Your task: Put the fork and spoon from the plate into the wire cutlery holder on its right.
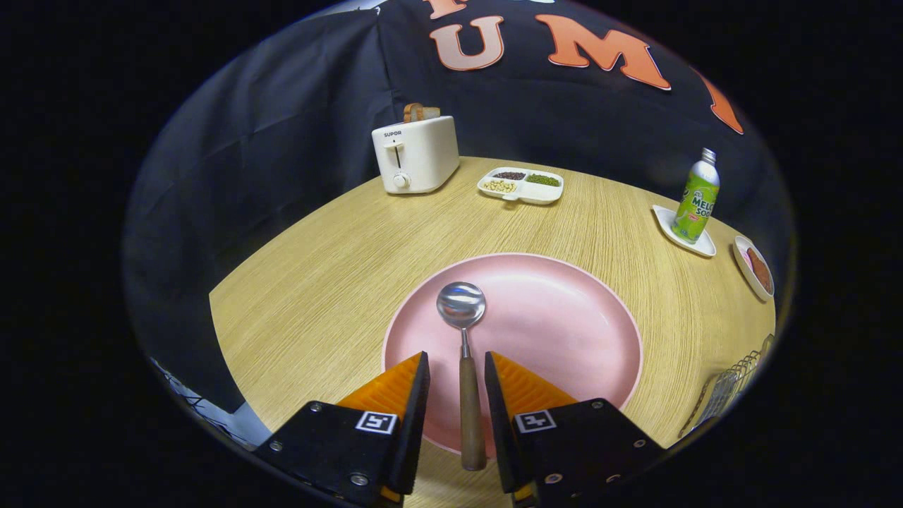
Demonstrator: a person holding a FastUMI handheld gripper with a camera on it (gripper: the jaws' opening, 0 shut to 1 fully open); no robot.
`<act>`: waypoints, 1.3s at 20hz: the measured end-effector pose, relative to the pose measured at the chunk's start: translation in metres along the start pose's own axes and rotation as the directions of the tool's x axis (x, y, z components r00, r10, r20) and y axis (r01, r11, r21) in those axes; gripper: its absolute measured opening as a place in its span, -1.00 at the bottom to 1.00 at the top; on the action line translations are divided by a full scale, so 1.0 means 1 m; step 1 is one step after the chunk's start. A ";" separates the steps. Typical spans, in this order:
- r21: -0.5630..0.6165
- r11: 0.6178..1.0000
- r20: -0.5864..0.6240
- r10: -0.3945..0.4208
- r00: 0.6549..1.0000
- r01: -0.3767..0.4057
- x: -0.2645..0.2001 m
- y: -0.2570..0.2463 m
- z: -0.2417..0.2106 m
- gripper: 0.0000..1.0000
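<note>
A spoon [465, 367] with a metal bowl and a wooden handle lies on the pink plate [557, 331], its handle running back over the plate's near rim. My gripper [456, 363] is open, one finger on each side of the wooden handle with a small gap to it on both sides. The spoon's bowl lies just beyond the fingertips. The wire cutlery holder [730, 391] stands to the right of the plate, partly cut off from sight.
A cream toaster [415, 154] with bread in it stands at the back of the wooden table [317, 282]. A white divided dish [521, 185] with beans sits beside it. A green bottle [695, 196] on a white coaster and a small dish [755, 268] are at the right.
</note>
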State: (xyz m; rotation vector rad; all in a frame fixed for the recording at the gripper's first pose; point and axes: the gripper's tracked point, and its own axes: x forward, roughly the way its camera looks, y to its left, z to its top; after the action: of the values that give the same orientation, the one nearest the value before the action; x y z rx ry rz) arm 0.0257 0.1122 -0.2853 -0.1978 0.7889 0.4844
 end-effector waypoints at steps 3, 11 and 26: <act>-0.006 1.000 -0.021 -0.007 1.000 0.007 0.002 -0.002 -0.006 -0.55; 0.081 0.996 -0.020 -0.042 0.999 0.043 -0.007 -0.021 0.008 -0.88; 0.037 0.971 -0.058 -0.233 0.971 0.235 -0.119 -0.109 0.047 -0.88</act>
State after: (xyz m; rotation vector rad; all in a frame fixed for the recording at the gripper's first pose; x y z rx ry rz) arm 0.0367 -0.0072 -0.1682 -0.2605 0.8154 0.2393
